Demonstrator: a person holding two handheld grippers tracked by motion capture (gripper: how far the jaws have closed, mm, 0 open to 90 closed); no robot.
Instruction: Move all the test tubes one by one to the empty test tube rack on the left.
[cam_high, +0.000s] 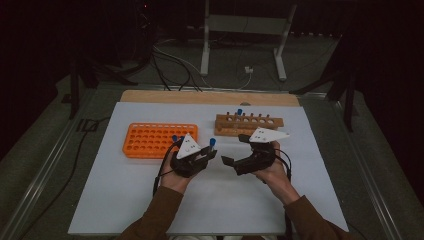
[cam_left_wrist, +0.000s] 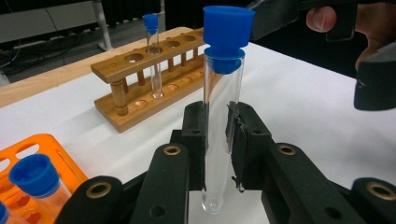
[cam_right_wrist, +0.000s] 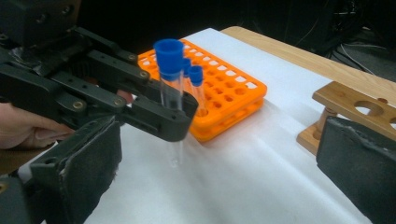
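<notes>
A clear glass test tube with a blue stopper stands upright between the pads of my left gripper, which is shut on its middle. In the high view that tube rises just above the white sheet, in front of the orange rack. My right gripper faces it from the right, jaws wide apart and holding nothing. In the right gripper view the tube stands beyond the two black pads, a little apart from them. The wooden rack holds one blue-capped tube.
The orange rack carries a few capped tubes at its near right corner. A white sheet covers the table, with a bare wooden strip at the back. Cables and a stand's legs lie on the floor beyond.
</notes>
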